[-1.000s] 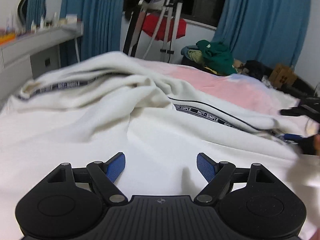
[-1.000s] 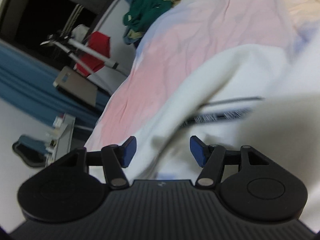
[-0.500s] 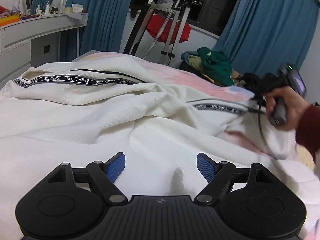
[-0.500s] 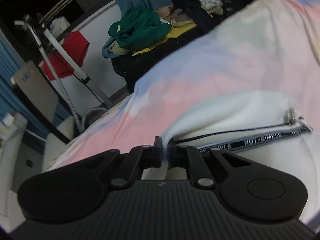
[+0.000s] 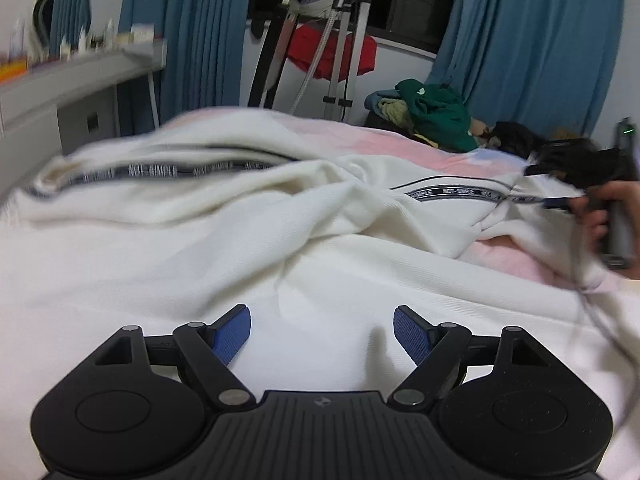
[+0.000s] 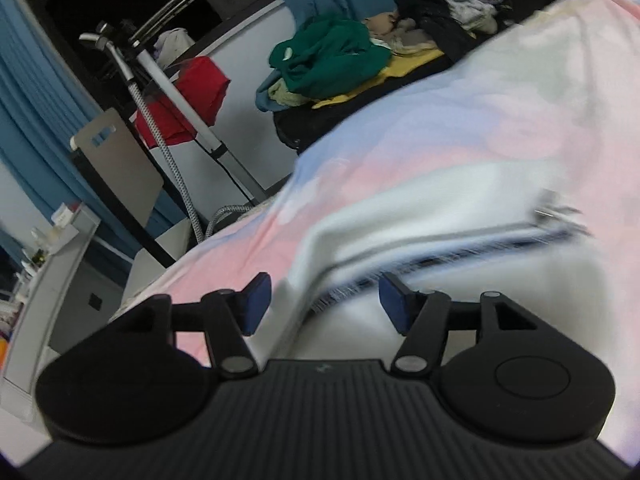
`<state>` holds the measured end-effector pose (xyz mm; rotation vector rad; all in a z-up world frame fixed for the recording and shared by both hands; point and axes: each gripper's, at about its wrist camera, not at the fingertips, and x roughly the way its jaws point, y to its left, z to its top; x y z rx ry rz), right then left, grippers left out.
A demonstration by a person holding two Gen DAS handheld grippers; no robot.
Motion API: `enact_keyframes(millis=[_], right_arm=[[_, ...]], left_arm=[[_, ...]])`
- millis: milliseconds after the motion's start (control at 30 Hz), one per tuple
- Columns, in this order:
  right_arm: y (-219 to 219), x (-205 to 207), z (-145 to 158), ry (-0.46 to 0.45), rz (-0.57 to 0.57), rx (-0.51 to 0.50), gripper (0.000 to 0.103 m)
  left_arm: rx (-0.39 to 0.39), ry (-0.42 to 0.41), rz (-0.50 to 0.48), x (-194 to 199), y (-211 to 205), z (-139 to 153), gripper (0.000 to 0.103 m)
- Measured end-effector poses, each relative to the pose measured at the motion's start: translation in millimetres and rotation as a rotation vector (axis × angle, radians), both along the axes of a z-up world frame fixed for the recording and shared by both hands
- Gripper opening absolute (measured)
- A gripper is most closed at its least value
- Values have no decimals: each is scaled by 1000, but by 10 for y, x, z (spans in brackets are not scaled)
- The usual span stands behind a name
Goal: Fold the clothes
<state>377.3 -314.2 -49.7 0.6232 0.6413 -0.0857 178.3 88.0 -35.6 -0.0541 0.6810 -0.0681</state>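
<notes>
While the white garment (image 5: 248, 248) lies rumpled across the pink bedsheet (image 5: 400, 148), neither claw has hold of it: the left gripper (image 5: 322, 334) hangs low over the cloth with its blue pads spread wide and nothing between them, and the right gripper (image 6: 322, 304) is also spread, with the taped edge of the garment (image 6: 440, 256) running through the gap but not pinched. From the left wrist view the person's hand (image 5: 608, 216) holds the right tool at the garment's far right end, right by the taped hem. Progress, as a judgement: no clean fold line or squared-off stack shows anywhere; the cloth is bunched into a ridge through the middle, with one lapped-over section on the right, so it fits either spreading-out ahead of folding or a rough mid-fold state, and I can't settle which. Flattening and tidy folds look like what's left. Material: thick, soft knit or fleece, off-white, matte, holding fat rounded creases instead of sharp ones, so it will likely slump and need smoothing. A dark woven tape (image 5: 160, 170) with repeated white lettering runs along the edges, blurred on the left stretch. A small metal piece (image 6: 554, 206) sits at the tape's end, too smeared to identify. Sheet under it is smooth, pink fading to pale blue. Beyond the bed, a pile of clothes (image 5: 436, 116) sits loose.
</notes>
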Motion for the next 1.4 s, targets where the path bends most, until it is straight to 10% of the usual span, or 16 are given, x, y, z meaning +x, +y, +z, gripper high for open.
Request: enact_keyframes(millis=[333, 533, 667, 1067, 1400], right_arm=[[-678, -757, -129, 46, -134, -233, 64], [-892, -872, -487, 8, 63, 94, 62], [-601, -853, -375, 44, 72, -122, 16], [-1307, -622, 273, 7, -191, -325, 12], [-1453, -646, -462, 218, -205, -459, 13]], left_arm=[[117, 3, 10, 204, -84, -53, 80], [96, -4, 23, 226, -73, -96, 80], [70, -10, 40, 220, -51, -97, 80], [-31, -28, 39, 200, 68, 30, 80], [-19, -6, -2, 188, 45, 53, 80]])
